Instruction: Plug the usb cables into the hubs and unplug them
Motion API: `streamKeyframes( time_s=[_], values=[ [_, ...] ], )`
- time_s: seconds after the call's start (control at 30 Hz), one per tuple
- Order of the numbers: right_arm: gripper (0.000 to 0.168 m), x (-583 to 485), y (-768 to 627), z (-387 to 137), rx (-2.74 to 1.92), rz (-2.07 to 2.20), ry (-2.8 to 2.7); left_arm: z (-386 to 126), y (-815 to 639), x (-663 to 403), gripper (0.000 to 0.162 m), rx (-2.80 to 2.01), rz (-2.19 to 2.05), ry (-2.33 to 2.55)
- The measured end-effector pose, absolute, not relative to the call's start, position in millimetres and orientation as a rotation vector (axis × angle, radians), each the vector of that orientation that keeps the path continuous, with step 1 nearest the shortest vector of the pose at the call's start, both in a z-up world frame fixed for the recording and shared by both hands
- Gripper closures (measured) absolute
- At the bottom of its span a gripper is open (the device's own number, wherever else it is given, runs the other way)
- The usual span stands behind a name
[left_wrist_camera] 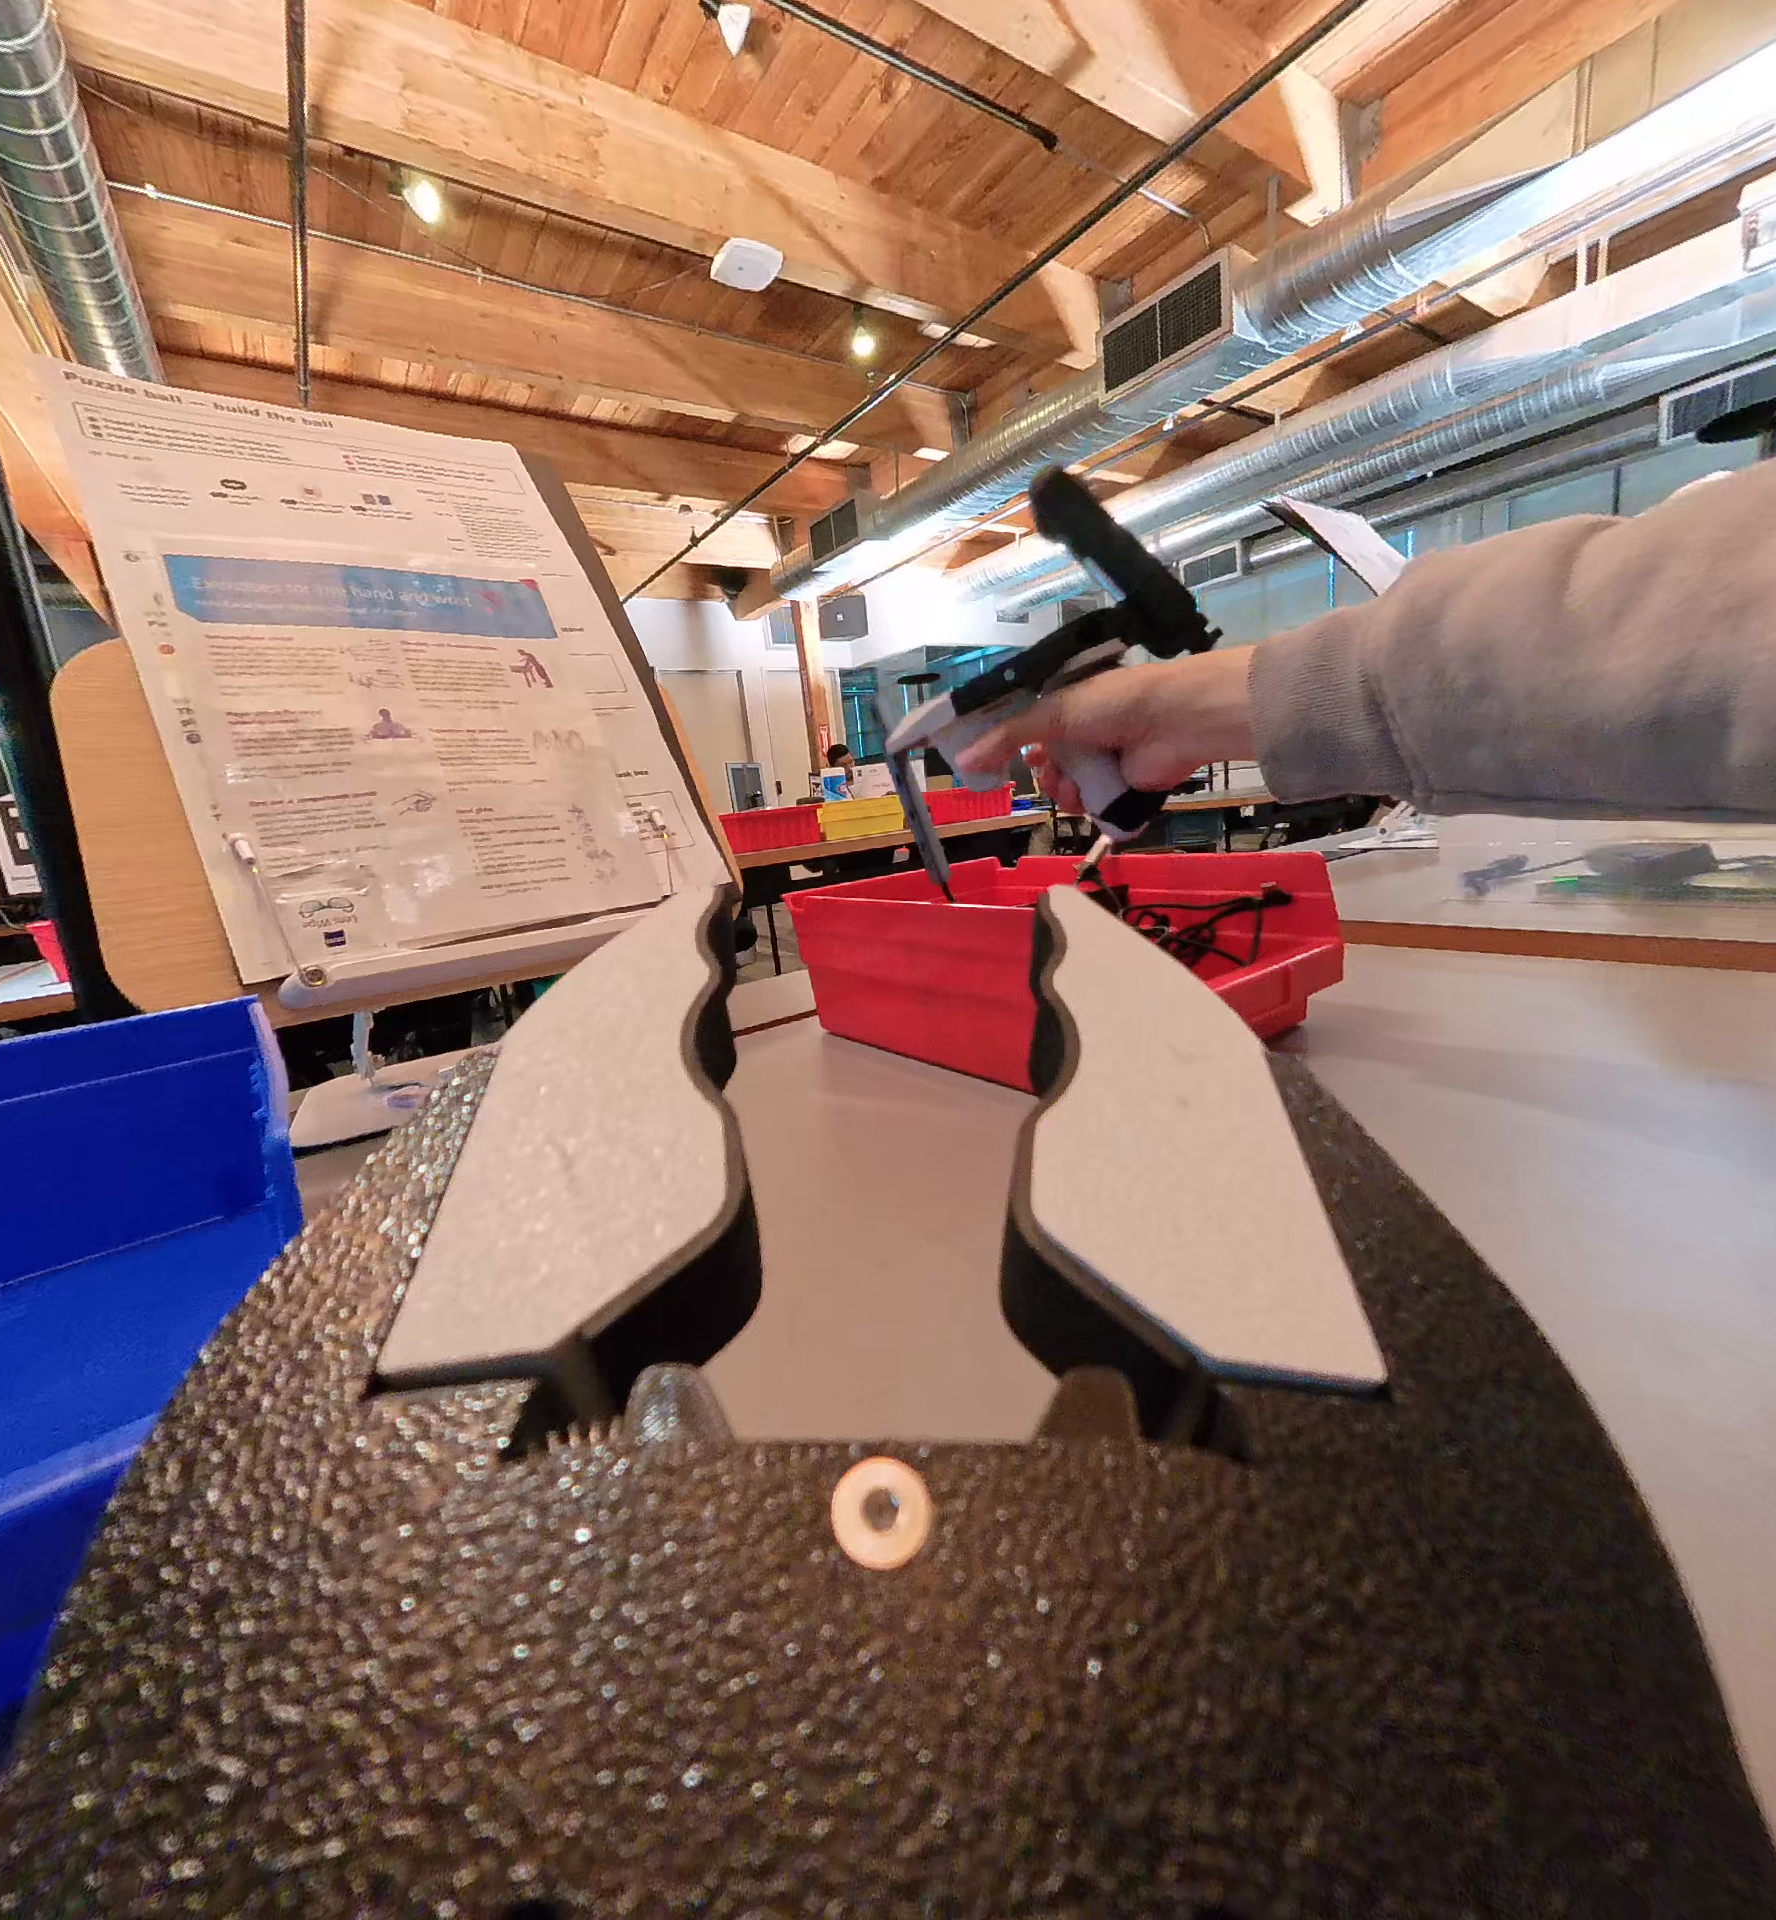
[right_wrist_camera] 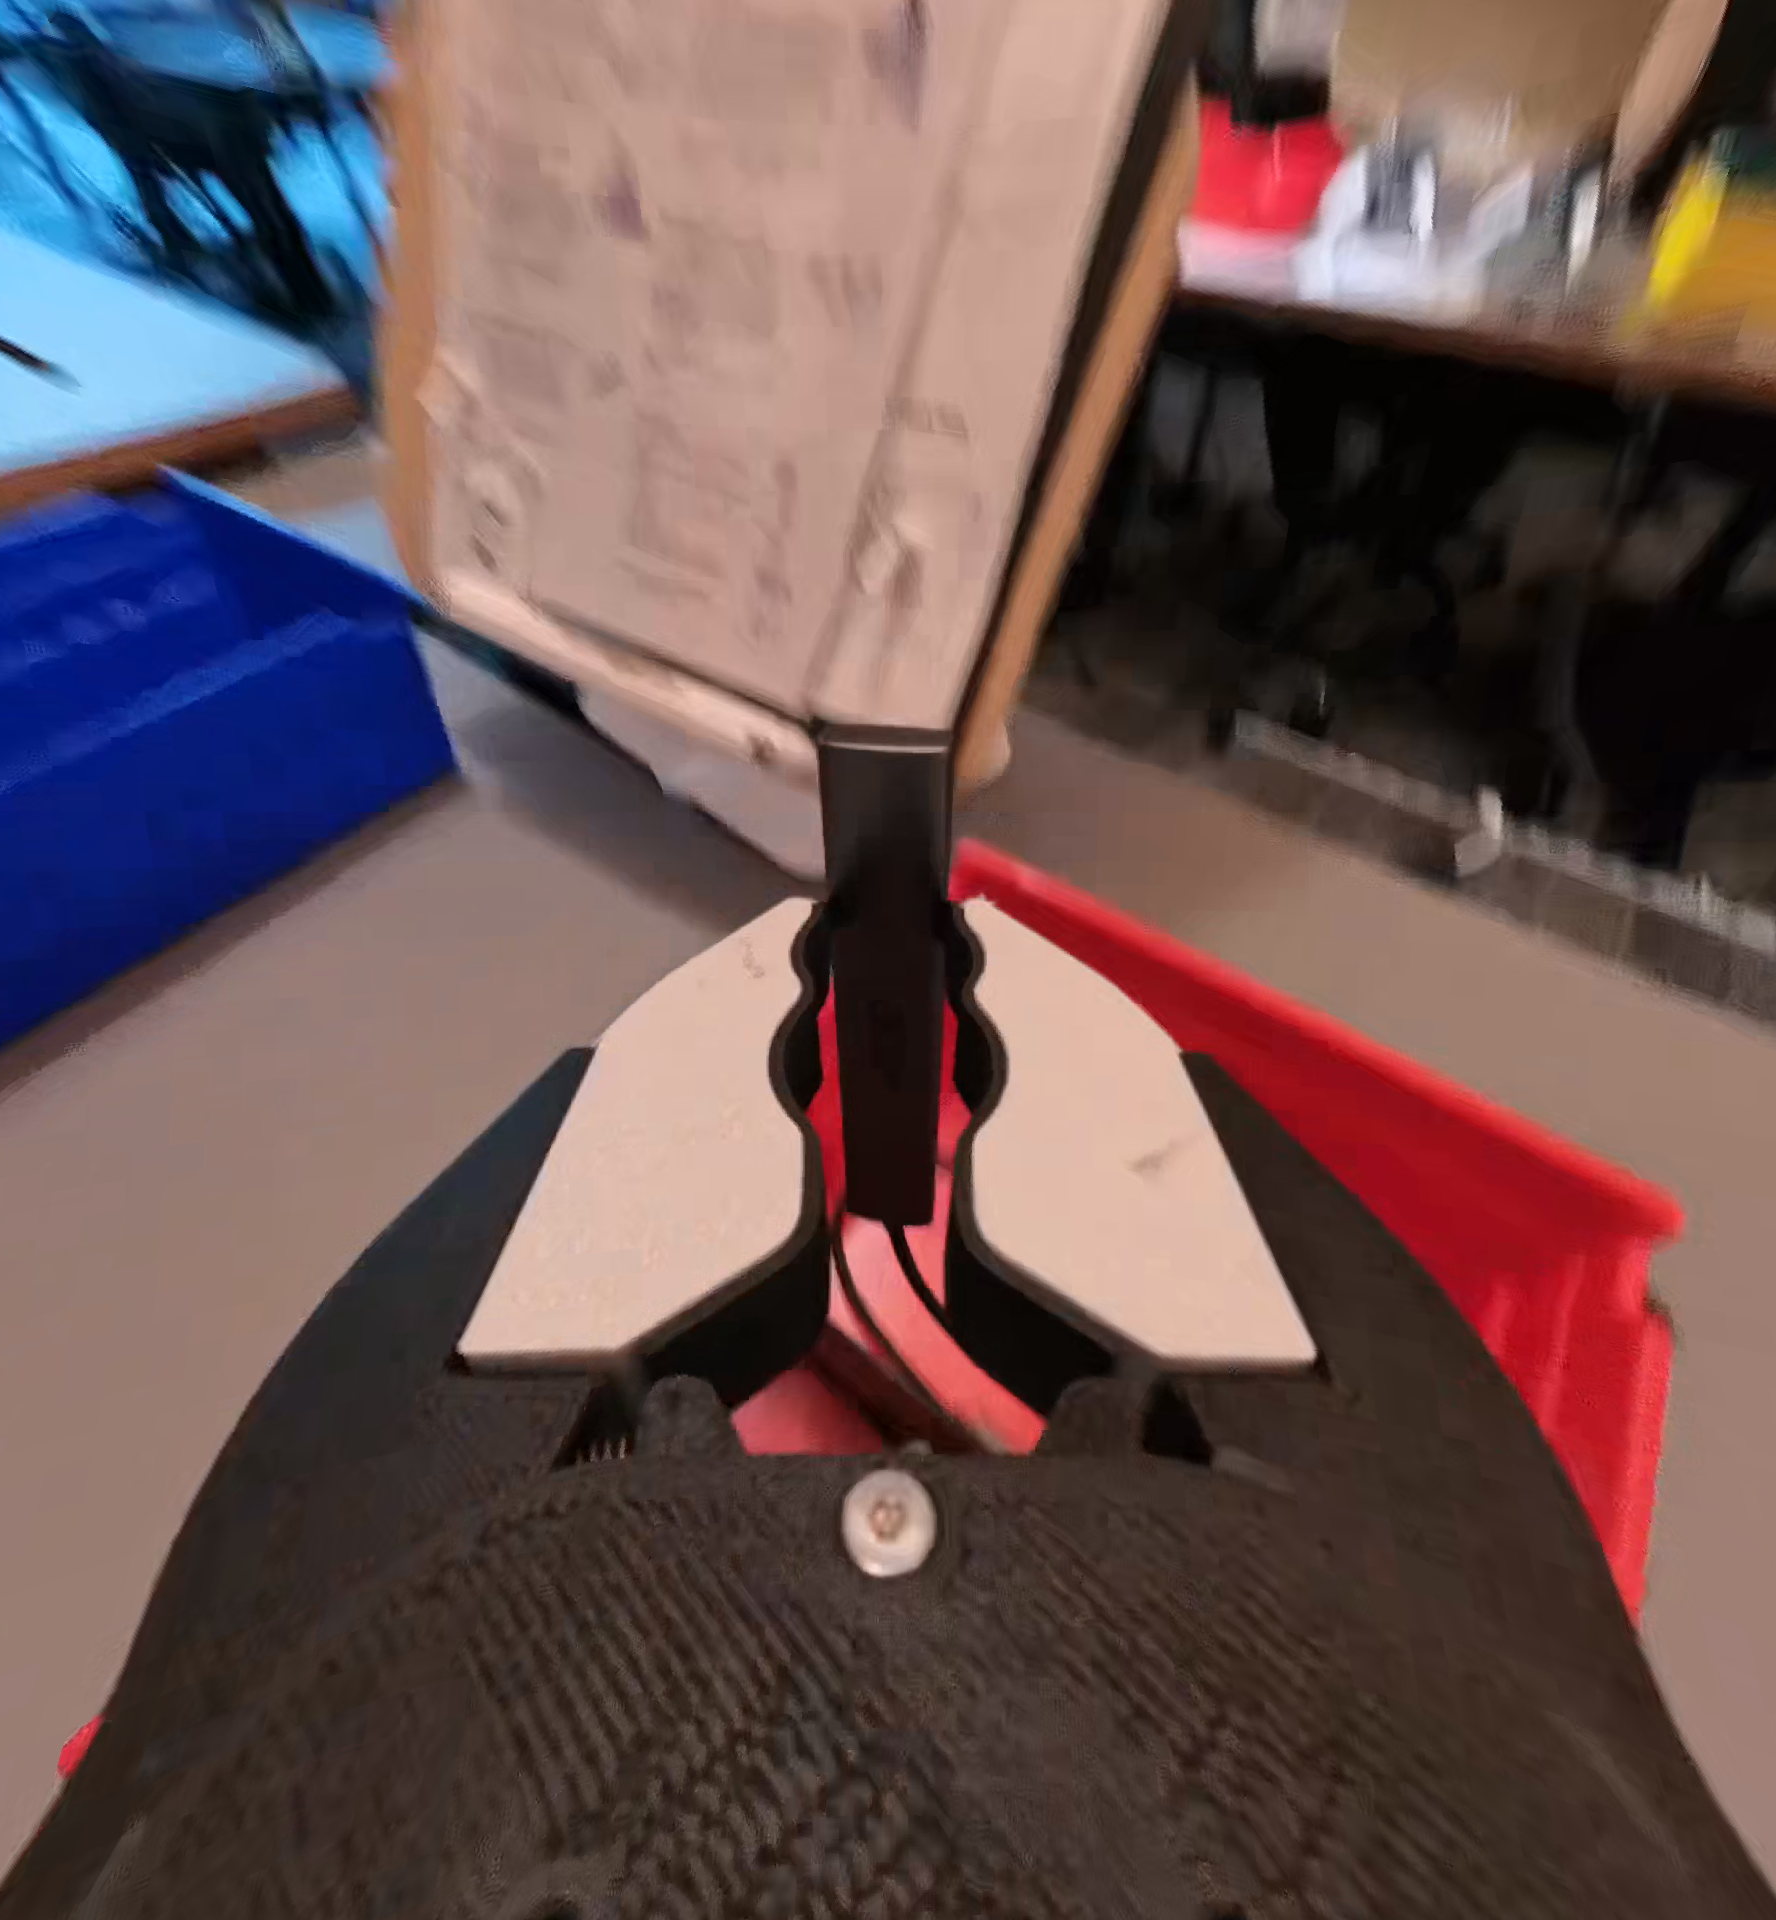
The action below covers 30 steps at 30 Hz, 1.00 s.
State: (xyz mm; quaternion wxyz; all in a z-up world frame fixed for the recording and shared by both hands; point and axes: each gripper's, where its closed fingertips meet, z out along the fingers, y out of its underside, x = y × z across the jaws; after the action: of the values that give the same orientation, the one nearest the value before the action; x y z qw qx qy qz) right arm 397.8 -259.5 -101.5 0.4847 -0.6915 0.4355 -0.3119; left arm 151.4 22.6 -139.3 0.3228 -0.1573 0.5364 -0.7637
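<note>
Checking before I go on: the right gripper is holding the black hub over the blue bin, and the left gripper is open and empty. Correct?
Not quite. The right gripper is shut on the black hub over the red bin, not the blue bin, which sits off to the side; the right wrist view shows this. The left gripper is indeed open and empty.

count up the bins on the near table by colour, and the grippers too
Red bin: 1
Blue bin: 1
Grippers: 2, left gripper empty, right gripper holding a black hub
Total: 4
</note>
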Motion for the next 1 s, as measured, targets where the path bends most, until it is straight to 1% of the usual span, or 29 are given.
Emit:
streamKeyframes(
  time_s=[0.03, 0.07, 0.1, 0.2, 0.3, 0.37, 0.43, 0.6, 0.7, 0.77, 0.9, 0.93, 1.0],
  values=[
    [0.141, 401, -271, -121, -1.763, -0.747, 1.19, -139, 22, 151, 0.109, -0.411, -2.005, 1.41],
    [0.121, 403, -288, -138, -1.841, -0.787, 1.312, -140, 22, 151, 0.109, -0.41, -2.005, 1.412],
    [0.111, 401, -301, -147, -1.904, -0.833, 1.389, -140, 22, 151, 0.11, -0.411, -2.004, 1.411],
    [0.123, 392, -303, -140, -1.87, -0.868, 1.379, -139, 23, 151, 0.11, -0.41, -2.009, 1.406],
    [0.123, 368, -285, -126, -1.734, -0.787, 1.343, -139, 23, 151, 0.11, -0.411, -2.011, 1.407],
    [0.119, 337, -268, -123, -1.689, -0.748, 1.281, -139, 23, 151, 0.11, -0.409, -2.008, 1.405],
    [0.119, 298, -252, -124, -1.624, -0.757, 1.236, -139, 23, 151, 0.11, -0.41, -2.006, 1.403],
    [0.124, 213, -233, -158, -1.573, -0.867, 1.238, -140, 23, 154, 0.113, -0.439, -1.977, 1.406],
    [0.123, 202, -239, -181, -1.641, -0.923, 1.25, -146, 13, 158, 0.114, -0.431, -1.908, 1.478],
    [0.119, 200, -248, -193, -1.706, -0.906, 1.299, -155, 2, 164, 0.114, -0.436, -1.813, 1.568],
    [0.119, 202, -255, -185, -1.645, -0.944, 1.289, -187, -33, 185, 0.111, -0.459, -1.532, 1.824],
    [0.119, 203, -252, -183, -1.62, -0.921, 1.276, -194, -46, 189, 0.108, -0.459, -1.498, 1.882],
    [0.119, 203, -248, -179, -1.579, -0.876, 1.253, -200, -77, 193, 0.108, -0.456, -1.497, 1.972]
  ],
)
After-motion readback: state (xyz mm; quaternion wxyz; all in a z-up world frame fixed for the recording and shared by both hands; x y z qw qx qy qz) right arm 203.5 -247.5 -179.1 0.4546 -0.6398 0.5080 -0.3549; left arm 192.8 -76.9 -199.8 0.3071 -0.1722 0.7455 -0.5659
